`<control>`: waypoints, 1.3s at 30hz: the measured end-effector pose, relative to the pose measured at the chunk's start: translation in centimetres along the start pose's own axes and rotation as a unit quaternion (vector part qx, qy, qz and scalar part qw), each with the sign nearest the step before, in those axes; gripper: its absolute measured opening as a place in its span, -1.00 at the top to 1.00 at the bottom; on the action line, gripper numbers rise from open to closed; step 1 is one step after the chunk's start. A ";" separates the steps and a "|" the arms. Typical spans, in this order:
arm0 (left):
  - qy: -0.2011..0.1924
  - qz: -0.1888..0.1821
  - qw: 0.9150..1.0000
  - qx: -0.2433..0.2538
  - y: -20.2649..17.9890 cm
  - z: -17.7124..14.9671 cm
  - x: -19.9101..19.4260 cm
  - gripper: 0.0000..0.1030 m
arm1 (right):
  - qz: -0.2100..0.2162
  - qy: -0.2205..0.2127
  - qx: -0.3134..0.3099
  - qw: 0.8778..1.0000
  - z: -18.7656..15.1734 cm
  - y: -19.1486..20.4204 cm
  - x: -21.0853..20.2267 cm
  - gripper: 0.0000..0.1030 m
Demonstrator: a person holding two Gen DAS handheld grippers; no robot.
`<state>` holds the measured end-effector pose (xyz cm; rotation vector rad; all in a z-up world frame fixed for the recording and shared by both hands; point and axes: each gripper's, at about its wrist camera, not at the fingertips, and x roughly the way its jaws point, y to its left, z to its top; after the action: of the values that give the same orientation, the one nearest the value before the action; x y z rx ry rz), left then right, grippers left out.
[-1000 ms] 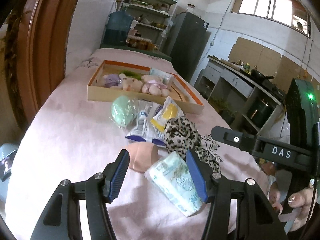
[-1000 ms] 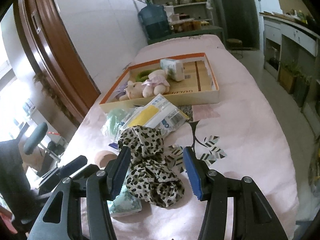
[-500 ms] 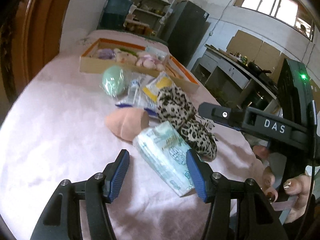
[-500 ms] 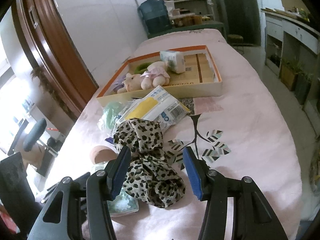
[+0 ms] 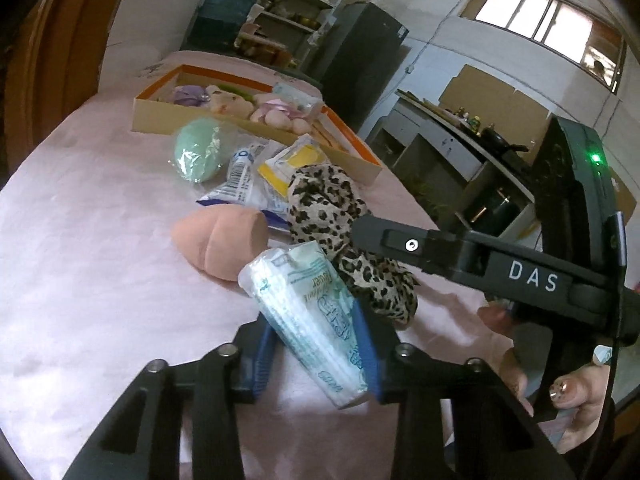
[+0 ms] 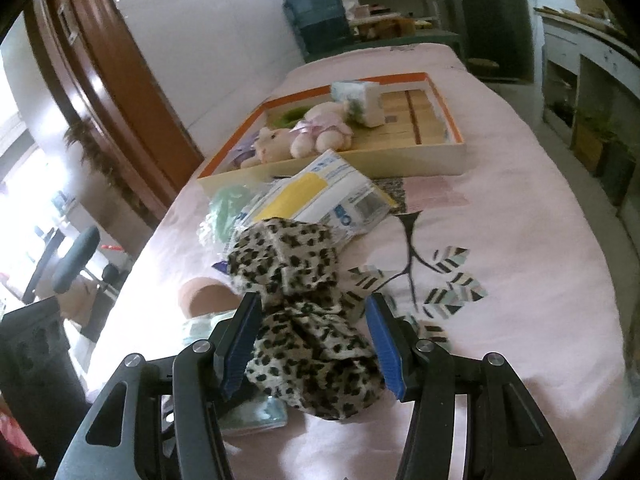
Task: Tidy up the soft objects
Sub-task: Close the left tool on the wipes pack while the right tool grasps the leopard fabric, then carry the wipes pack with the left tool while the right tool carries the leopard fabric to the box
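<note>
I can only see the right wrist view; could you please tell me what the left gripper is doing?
Observer: The left gripper is closing its jaws, with a tissue pack between them.
Operator: Is the pack clear of other things?
Observer: Hardly; its far end sits close between the peach sponge and the leopard cloth.
Operator: Does the right gripper show there?
Observer: Yes, a hand holds it at the right edge.

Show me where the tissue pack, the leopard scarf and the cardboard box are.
tissue pack (image 5: 308,312), left wrist view, printed top face.
leopard scarf (image 6: 304,280), right wrist view, bunched middle.
cardboard box (image 6: 424,158), right wrist view, near wall.
</note>
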<state>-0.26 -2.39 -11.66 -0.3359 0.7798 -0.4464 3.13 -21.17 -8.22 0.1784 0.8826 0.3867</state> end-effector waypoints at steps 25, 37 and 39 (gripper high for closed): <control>-0.036 -0.024 0.998 0.034 -1.1 0.6 -2.3 0.57 | 0.027 -0.001 -0.014 1.000 0.5 0.4 -0.8 0.76; -0.054 -0.039 0.997 0.038 -1.2 1.4 -3.3 0.58 | 0.017 -0.022 -0.012 1.000 1.7 0.1 -2.1 0.76; -0.060 -0.041 0.996 0.041 -1.3 1.9 -3.7 0.58 | 0.013 -0.025 -0.011 1.000 2.0 -0.1 -2.2 0.76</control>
<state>-1.54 -1.38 -7.64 -0.3157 0.6294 -0.5294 3.43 -22.17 -5.42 0.1784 0.8264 0.4156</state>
